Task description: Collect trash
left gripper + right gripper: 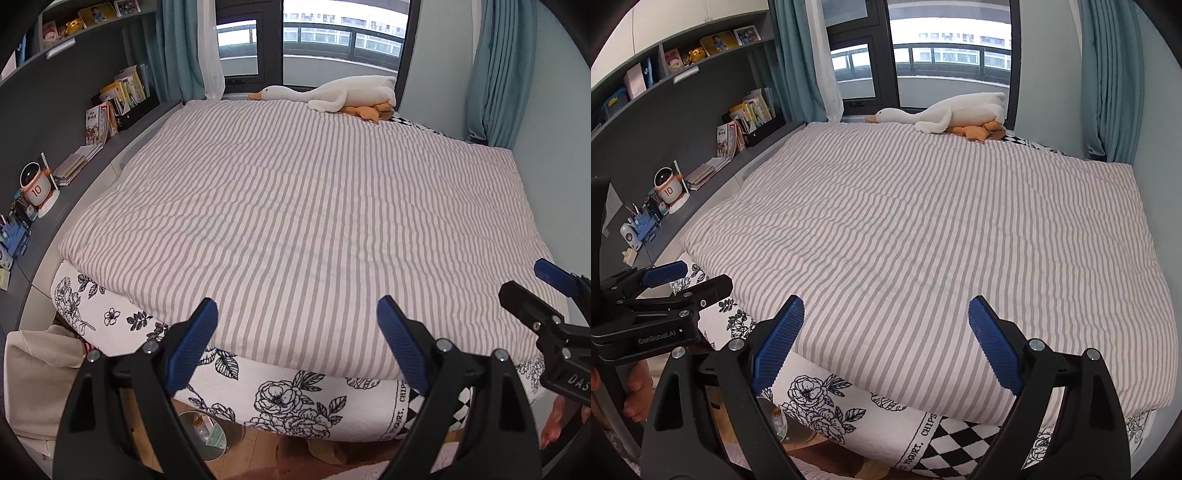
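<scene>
Below, bin (207,435) with scraps inside.

Soft matt striped cloth, a duvet (295,221), is covering the bed, with printed cotton sheet (295,398) showing beneath. A fluffy plush goose (332,94) is lying at upper centre. The left tool (297,332) is showing matt black plastic, ribbed blue pads (192,343) and shiny metal screws.

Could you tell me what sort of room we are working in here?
A bedroom, probably a child's: a bed with a striped quilt fills the view, a plush goose lies by the window, and shelves hold picture books.
</scene>
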Demonstrator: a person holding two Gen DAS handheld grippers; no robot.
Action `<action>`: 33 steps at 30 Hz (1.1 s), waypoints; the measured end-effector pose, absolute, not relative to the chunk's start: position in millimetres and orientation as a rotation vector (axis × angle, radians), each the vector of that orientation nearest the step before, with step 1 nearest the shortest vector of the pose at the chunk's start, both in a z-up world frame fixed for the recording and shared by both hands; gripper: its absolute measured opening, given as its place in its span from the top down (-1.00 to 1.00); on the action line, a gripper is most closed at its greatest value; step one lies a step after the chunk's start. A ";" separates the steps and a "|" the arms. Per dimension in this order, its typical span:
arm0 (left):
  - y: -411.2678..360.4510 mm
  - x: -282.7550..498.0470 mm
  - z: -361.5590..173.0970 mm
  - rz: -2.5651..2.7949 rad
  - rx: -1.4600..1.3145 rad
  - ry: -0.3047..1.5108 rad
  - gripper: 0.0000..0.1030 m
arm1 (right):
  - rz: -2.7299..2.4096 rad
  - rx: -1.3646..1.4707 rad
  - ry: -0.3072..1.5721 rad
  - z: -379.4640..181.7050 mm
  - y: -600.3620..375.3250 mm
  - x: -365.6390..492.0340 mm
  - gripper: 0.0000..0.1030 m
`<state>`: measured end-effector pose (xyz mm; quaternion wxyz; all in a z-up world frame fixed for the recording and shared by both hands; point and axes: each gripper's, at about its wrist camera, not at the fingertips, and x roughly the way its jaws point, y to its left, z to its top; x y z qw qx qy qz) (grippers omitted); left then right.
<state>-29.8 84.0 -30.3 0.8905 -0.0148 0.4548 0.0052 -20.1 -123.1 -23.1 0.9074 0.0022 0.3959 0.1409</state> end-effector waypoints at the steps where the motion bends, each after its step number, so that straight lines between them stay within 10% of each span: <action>1: 84.3 -28.8 -30.1 0.010 -0.036 0.945 -0.72 | 0.292 0.004 0.816 -22.8 -122.5 -20.3 -0.70; 33: 83.9 -23.2 -27.4 -0.018 -0.069 0.939 -0.72 | 0.294 0.001 0.806 -14.1 -116.3 -15.5 -0.71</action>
